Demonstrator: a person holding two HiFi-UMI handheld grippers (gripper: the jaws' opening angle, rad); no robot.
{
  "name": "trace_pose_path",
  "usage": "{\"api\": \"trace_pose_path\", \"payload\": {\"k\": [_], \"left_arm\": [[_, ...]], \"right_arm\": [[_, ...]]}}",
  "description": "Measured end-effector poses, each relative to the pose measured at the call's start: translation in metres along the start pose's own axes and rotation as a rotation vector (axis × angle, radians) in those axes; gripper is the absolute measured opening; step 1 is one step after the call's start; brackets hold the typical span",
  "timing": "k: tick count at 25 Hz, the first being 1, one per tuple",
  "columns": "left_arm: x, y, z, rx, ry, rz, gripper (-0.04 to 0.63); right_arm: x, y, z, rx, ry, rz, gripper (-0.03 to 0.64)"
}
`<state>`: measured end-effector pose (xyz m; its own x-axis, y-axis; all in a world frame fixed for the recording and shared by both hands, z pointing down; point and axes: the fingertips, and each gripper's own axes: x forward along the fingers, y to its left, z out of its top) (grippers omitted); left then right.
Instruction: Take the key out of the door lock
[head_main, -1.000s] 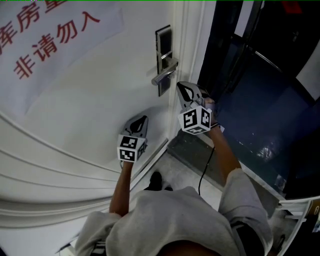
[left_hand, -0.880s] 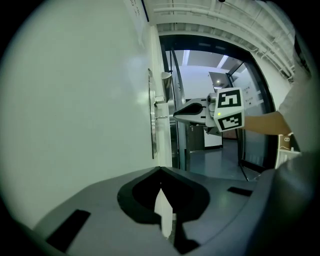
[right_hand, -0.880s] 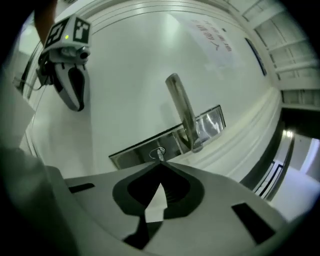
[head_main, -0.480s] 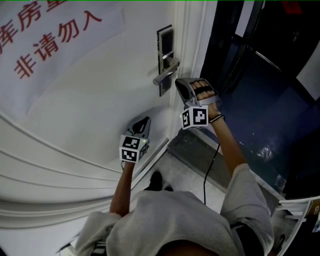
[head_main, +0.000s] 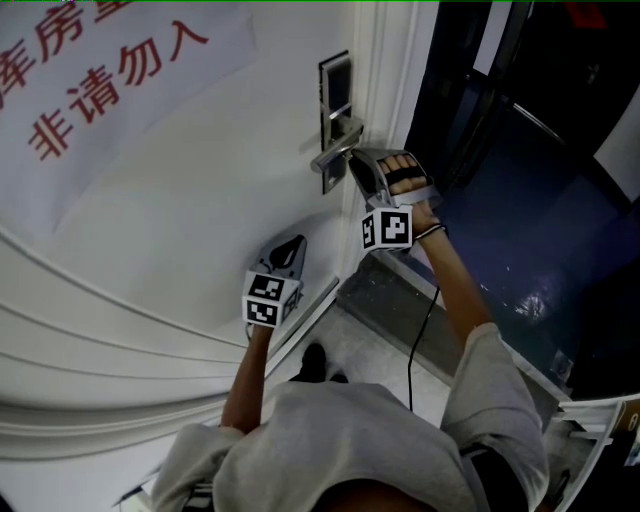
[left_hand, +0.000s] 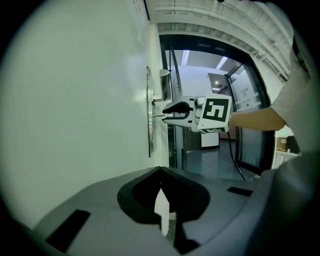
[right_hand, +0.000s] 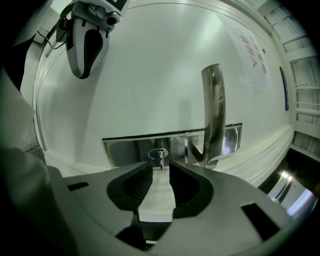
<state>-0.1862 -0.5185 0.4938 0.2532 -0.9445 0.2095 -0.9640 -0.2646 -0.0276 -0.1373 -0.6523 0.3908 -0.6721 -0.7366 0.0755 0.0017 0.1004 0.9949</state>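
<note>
Now the right gripper faces the lock plate on the door, its jaws just opened wide. The key sits in the lock at their tips, ungripped. The left gripper hangs lower, jaws together, empty.

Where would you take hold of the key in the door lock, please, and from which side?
Pinch the key by its exposed head, a jaw on each flat face, coming straight at the lock plate: it juts out square to the door, edge-on. The right gripper, jaws just opened, has it at the gap's mouth, untouched.
</note>
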Motion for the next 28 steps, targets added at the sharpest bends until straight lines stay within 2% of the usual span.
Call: {"api": "trace_pose_path", "payload": {"k": [12, 28], "left_arm": [[0.000, 0.006, -0.003, -0.024, 0.000, -0.006, 0.018], [0.005, 0.002, 0.000, -0.024, -0.004, -0.018, 0.018]], "right_arm": [[0.021, -0.001, 0.005, -0.044, 0.000, -0.043, 0.038], [0.021, -0.002, 0.005, -0.067, 0.000, -0.085, 0.029]]}}
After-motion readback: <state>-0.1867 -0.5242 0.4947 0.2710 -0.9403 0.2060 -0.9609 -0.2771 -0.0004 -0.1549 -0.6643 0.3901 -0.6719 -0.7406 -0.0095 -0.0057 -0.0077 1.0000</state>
